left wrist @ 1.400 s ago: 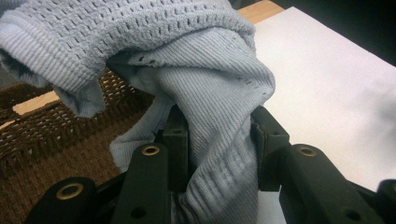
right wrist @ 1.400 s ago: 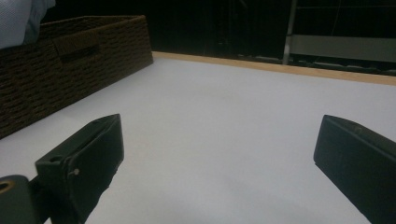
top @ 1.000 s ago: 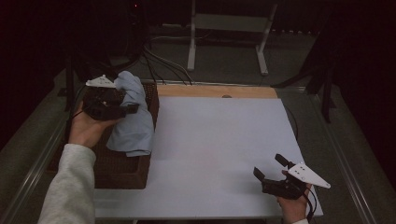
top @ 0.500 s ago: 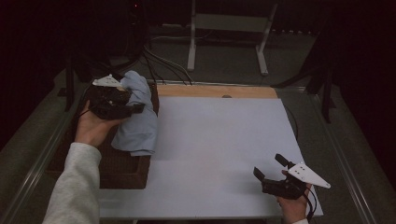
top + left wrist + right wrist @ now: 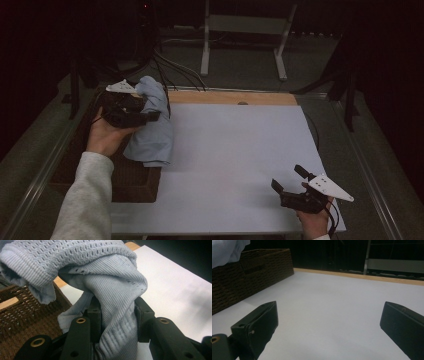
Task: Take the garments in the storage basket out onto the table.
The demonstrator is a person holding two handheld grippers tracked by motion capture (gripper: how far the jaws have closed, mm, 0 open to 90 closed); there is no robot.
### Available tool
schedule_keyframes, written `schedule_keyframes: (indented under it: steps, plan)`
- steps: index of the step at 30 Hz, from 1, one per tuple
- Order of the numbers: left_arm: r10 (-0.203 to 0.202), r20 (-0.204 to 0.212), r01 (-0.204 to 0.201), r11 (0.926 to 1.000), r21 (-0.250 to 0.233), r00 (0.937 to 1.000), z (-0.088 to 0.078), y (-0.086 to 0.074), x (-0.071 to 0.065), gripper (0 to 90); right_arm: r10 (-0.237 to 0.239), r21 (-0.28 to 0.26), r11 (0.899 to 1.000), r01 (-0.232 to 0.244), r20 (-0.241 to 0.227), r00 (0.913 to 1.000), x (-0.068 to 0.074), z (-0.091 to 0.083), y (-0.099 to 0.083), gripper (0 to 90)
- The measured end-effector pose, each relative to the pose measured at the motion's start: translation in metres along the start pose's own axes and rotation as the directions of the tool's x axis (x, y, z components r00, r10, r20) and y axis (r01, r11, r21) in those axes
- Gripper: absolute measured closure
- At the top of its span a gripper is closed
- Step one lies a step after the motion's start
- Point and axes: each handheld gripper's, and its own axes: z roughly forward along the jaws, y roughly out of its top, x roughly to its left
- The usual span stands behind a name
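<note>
The knit [image 5: 152,127] hangs over the basket's [image 5: 131,181] right edge at nine o'clock, pinched in the left gripper [image 5: 131,112], so the lift-out seems underway; next comes carrying it onto the sheet [image 5: 235,160], where the right gripper [image 5: 289,181] waits wide open and empty.

We see a pale blue knitted garment [image 5: 152,127], ribbed in part and with an open eyelet pattern in part. It is bunched and hangs in loose folds over the edge of a brown wicker basket [image 5: 132,182], its lower end reaching the white surface [image 5: 235,165]. A gathered fold [image 5: 117,315] is pinched between black jaws.
</note>
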Motion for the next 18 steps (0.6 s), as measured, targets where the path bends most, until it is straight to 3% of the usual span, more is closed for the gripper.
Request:
schedule_keyframes:
  steps: [18]
  plan:
    - [0.011, 0.023, -0.011, 0.9999, -0.004, 0.9997, 0.012, 0.005, -0.008, 65.7, 0.0, -0.003, 1.0, 0.0, 0.002, 1.0, -0.001, -0.001, 0.0, 1.9]
